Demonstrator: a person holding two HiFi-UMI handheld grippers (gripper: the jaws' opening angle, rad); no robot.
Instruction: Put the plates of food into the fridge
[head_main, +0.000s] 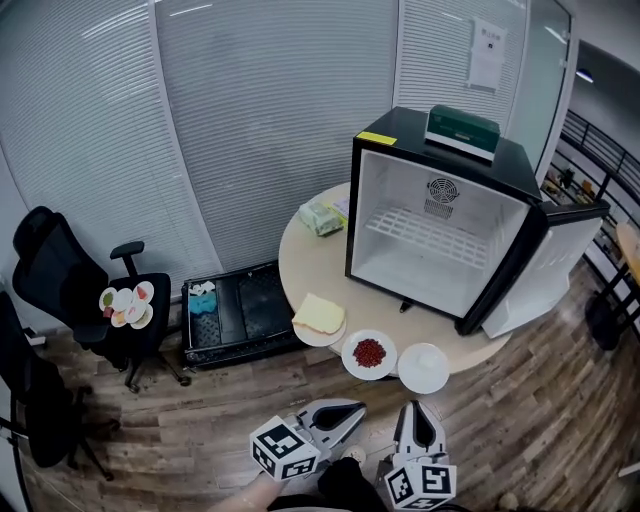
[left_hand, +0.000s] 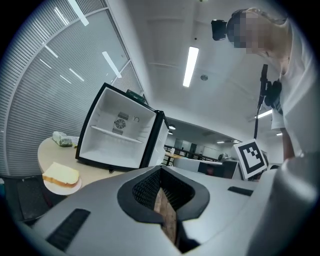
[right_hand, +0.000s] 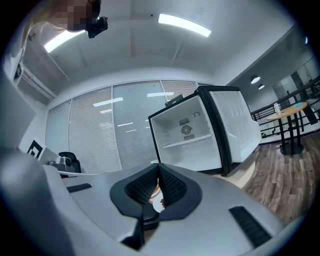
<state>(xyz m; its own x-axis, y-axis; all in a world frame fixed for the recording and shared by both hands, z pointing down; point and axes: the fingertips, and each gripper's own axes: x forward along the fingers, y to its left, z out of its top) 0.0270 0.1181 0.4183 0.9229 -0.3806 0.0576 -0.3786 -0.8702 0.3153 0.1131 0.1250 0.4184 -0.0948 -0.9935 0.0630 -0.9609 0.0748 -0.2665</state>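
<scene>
1. Centrally, a round pale worktop (head_main: 300, 250) stands on a wood-plank floor (head_main: 520, 400), against a wall of glass panels with closed white blinds (head_main: 250, 100).
2. On the worktop's right half sits a small black fridge (head_main: 400, 150). Its door (head_main: 560, 260) is swung wide to the right, showing a white interior with one wire shelf (head_main: 430, 235). A green box (head_main: 462, 130) lies on the fridge roof.
3. Three plates line the near rim of the worktop, all outside the fridge and in front of its open mouth: a plate of bread (head_main: 319, 318) on the left, a plate of red food (head_main: 369, 353) in the middle, and a white plate (head_main: 423, 367) just beside it on the right. What the white plate holds cannot be made out.
4. A wrapped packet (head_main: 322, 216) lies further back, left of the fridge.
5. On the floor left of the worktop lies an open black case (head_main: 240, 310). Beyond it, a black office chair (head_main: 60, 270) carries small dishes (head_main: 127, 304) on its seat.
6. Both tongs hover level over the floor, short of the plates. The left tongs (head_main: 358, 408) and the right tongs (head_main: 417, 405) each have their jaws pressed together, with nothing gripped.
</scene>
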